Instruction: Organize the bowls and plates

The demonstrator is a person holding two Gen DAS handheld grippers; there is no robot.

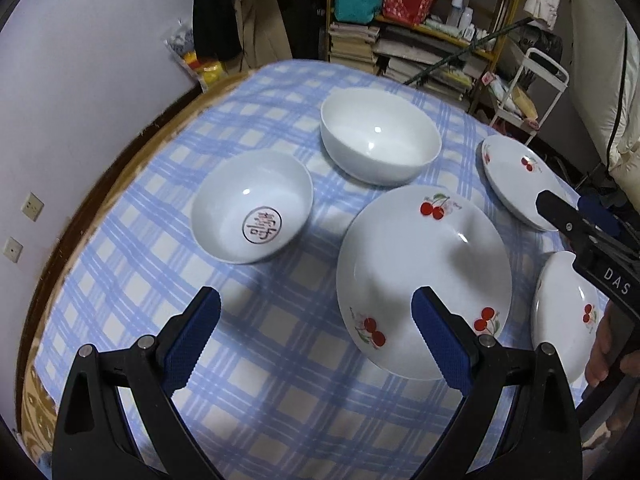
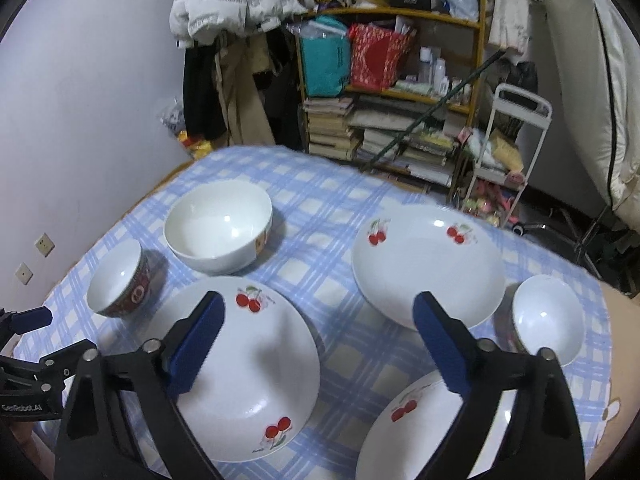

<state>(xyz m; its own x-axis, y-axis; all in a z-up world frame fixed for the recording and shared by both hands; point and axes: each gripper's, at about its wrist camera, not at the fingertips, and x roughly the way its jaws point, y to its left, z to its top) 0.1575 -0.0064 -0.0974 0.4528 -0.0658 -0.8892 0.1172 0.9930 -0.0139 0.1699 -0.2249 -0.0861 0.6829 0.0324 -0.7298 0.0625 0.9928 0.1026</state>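
Left tongs (image 1: 316,332): spread wide, nothing between them, hanging over bare cloth beside the big cherry plate (image 1: 424,280).
Right tongs (image 2: 320,340): also spread and empty, poised between two cherry plates.
Dishes: three plates and three bowls lie apart on the table (image 2: 320,208), none stacked, so the sorting looks barely begun.
Likely reason: both tools aim downward, probably lining up for a first pick.
Surfaces: glossy white glazed ware, round and slippery-looking; the small bowl (image 2: 118,288) has a red patterned outside; the checked blue cloth looks soft.
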